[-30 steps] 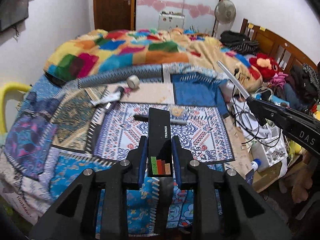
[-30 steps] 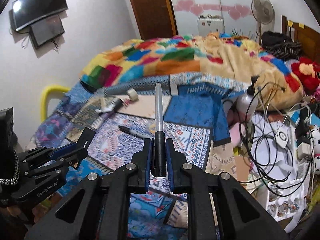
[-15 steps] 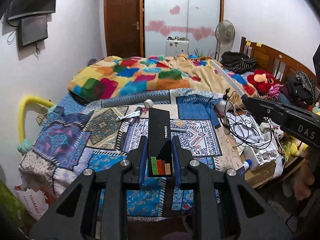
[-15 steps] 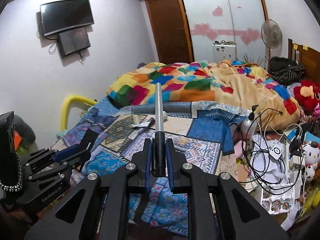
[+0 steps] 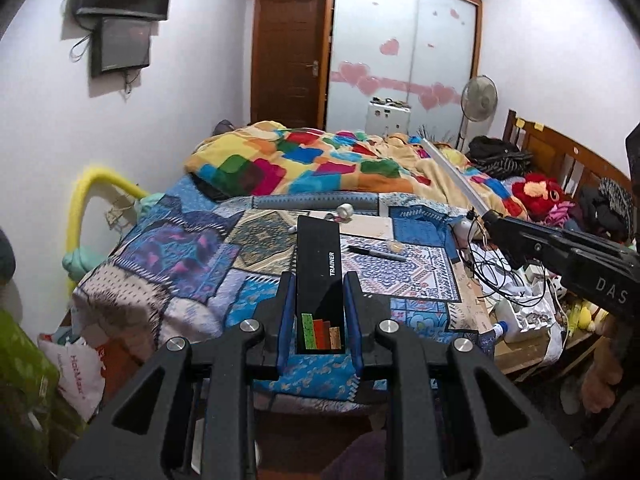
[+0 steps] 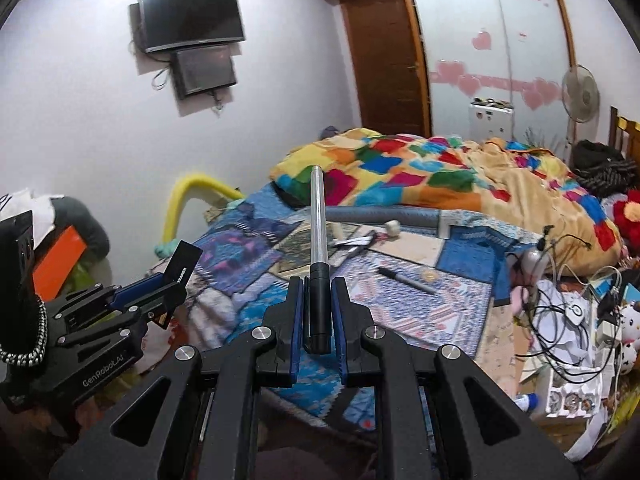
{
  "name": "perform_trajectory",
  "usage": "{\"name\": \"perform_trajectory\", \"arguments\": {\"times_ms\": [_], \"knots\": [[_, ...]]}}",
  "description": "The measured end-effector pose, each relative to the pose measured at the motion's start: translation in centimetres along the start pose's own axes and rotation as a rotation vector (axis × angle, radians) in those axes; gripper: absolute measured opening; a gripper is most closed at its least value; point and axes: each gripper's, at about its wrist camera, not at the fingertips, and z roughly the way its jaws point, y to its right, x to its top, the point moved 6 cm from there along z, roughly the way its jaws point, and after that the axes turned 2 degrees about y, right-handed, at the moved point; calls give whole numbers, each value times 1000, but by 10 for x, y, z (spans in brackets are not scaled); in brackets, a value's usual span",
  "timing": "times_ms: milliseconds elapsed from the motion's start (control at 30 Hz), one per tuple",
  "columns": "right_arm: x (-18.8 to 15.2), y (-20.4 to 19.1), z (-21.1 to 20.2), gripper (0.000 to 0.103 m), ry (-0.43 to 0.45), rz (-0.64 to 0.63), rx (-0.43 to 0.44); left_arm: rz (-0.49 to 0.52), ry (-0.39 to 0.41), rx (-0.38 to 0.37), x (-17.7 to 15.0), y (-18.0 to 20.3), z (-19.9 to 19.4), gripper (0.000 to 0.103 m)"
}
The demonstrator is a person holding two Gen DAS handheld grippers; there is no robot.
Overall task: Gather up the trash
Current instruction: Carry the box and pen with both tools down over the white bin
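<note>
Left hand-held gripper (image 5: 320,312): clenched on black box (image 5: 319,276). Right hand-held gripper (image 6: 317,316): clenched on metal rod (image 6: 318,236). Both were above the bed (image 5: 168,256); marker (image 5: 376,253) and tape roll (image 5: 345,211) lay there.

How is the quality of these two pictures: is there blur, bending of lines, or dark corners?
Left wrist view: fairly sharp, the word on the black box is readable; the wardrobe edges bow and the corners go black. Right wrist view: softer, with some smear on the marker and quilt; the same fisheye bending and dark corners.
</note>
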Motion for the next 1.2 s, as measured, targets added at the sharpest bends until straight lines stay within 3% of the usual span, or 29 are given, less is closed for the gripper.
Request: {"name": "perform_trajectory", "arguments": {"times_ms": [300, 567, 800, 1200], "knots": [[-14, -65, 7, 13, -31, -64, 93, -49, -13, 127, -28, -74, -35, 23], [-40, -115, 29, 13, -110, -123, 167, -120, -80, 224, -75, -138, -54, 23], [-71, -156, 60, 13, -209, -183, 213, -222, -176, 262, -130, -181, -50, 23], [-144, -202, 129, 13, -456, -259, 265, -408, -361, 281, -225, -226, -11, 23]]}}
